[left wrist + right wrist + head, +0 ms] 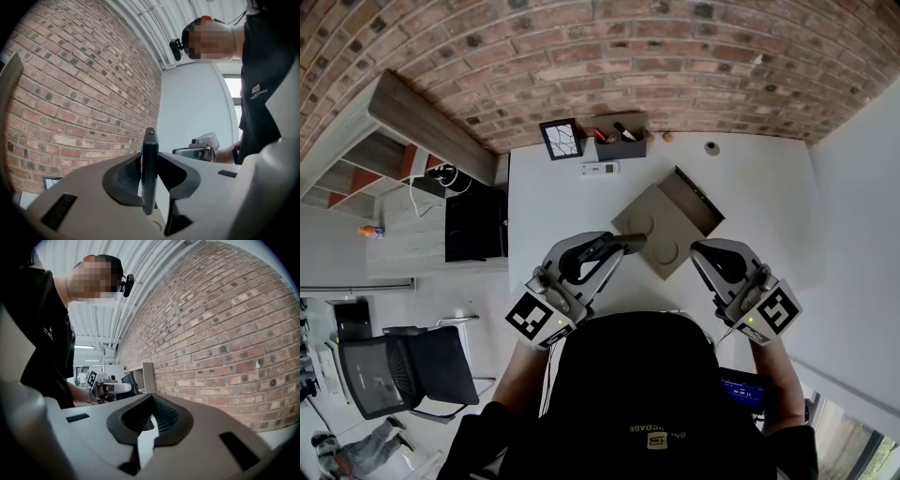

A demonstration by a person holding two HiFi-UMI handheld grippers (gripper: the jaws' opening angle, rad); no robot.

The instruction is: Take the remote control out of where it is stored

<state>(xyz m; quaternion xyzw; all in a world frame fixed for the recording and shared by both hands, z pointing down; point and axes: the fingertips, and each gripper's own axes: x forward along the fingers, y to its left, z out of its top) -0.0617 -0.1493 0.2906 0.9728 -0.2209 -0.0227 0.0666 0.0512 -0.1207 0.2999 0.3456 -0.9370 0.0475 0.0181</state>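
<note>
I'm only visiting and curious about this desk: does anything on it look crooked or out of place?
Only the tan box sits askew: it is turned corner-on to the edges of the table with its lid open, while the picture frame, dark organizer and white remote line up near the brick wall. Nothing looks spilled or broken.

The person wears a black short-sleeved shirt (647,375) with a small yellow logo (656,439) and a black head camera (176,49). The left tool (628,244) and right tool (701,251) are pale grey, black-padded, each bearing a white cube (534,317) with black square markers.
</note>
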